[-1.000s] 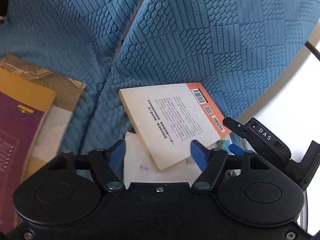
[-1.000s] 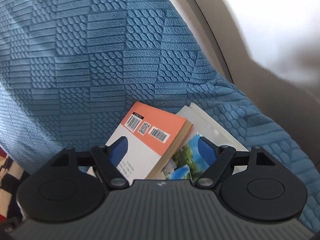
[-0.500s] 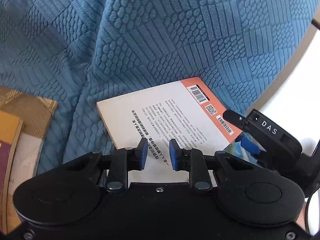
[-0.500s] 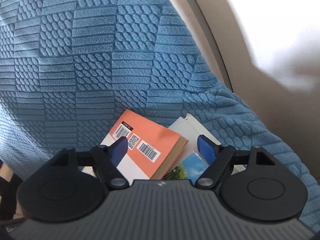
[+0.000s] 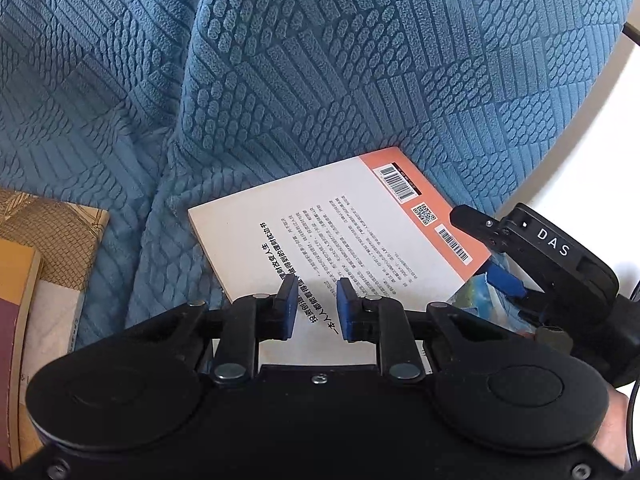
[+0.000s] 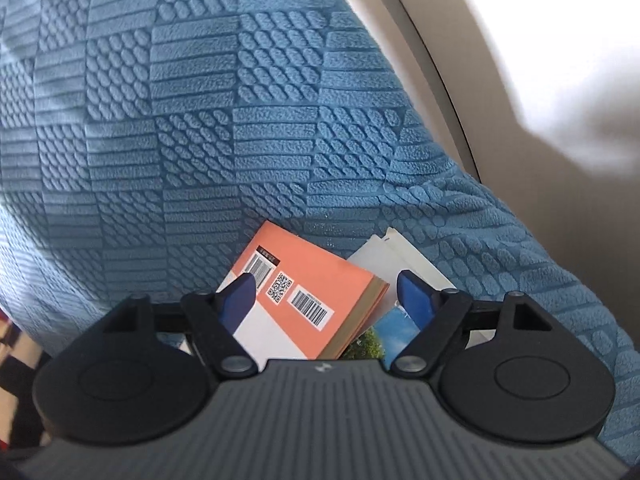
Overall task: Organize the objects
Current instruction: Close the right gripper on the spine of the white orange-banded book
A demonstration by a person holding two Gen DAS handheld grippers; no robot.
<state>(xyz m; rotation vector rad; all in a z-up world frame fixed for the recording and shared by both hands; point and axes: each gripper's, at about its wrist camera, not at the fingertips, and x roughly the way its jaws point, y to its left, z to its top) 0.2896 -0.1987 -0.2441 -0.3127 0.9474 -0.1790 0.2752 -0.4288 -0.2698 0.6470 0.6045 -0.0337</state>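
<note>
Left to right: books (image 5: pixel 44 264) already stacked at the sofa's (image 5: pixel 320 60) left. The paperback (image 5: pixel 336 236) remains mid-seat atop a pictured booklet (image 6: pixel 384 332), long axis diagonal, barcoded end up-right. Left gripper (image 5: pixel 317 304) fingers have just narrowed, nothing visibly clamped; right gripper (image 6: pixel 328 296) fingers wide, straddling its corner. Judged largely unfinished.

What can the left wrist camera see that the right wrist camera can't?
Only the left wrist view shows the stack of brown and yellow books at its left edge, the printed text on the orange-and-white book, and the right gripper reaching in beside it. Only the right wrist view shows that book's yellowish page edge and the pale wall. Both show the book's barcodes, the picture booklet underneath, and the blue textured cover.
</note>
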